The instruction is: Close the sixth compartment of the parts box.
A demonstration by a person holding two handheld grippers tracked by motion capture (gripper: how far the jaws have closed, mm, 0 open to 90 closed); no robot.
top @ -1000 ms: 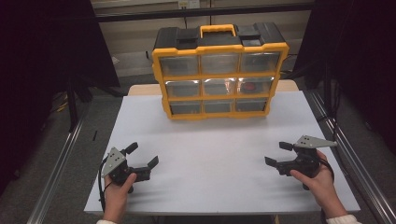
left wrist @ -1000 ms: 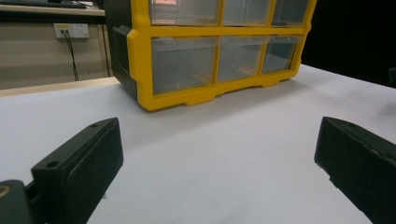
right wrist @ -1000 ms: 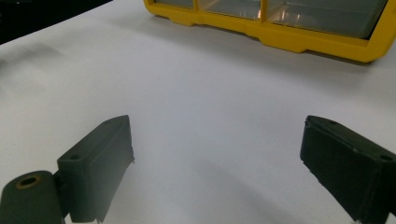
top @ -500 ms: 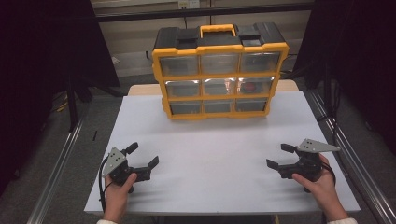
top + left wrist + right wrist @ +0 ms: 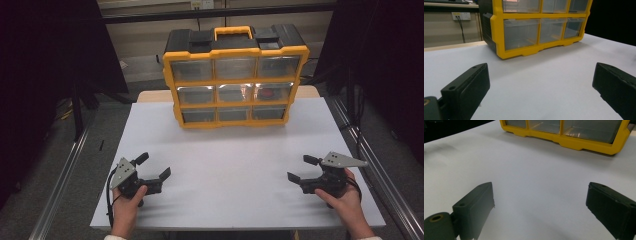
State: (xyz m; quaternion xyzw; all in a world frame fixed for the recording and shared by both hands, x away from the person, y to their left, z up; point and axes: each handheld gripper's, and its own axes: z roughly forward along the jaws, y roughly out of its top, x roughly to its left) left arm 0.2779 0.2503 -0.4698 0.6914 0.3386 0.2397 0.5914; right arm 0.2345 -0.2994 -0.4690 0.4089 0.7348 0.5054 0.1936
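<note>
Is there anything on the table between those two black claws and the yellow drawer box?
Nothing: bare white table separates the left gripper and right gripper from the yellow organizer. The high view and both gripper views show it.

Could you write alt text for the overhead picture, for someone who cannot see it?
A yellow and black drawer box stands at the far side of a white table. Near the front edge, a person's hands hold two open black tools, the left tool and the right tool, both empty and apart from the box.

Spread tongs [image 5: 541, 87] — yellow organizer [image 5: 536, 25] beyond
</note>
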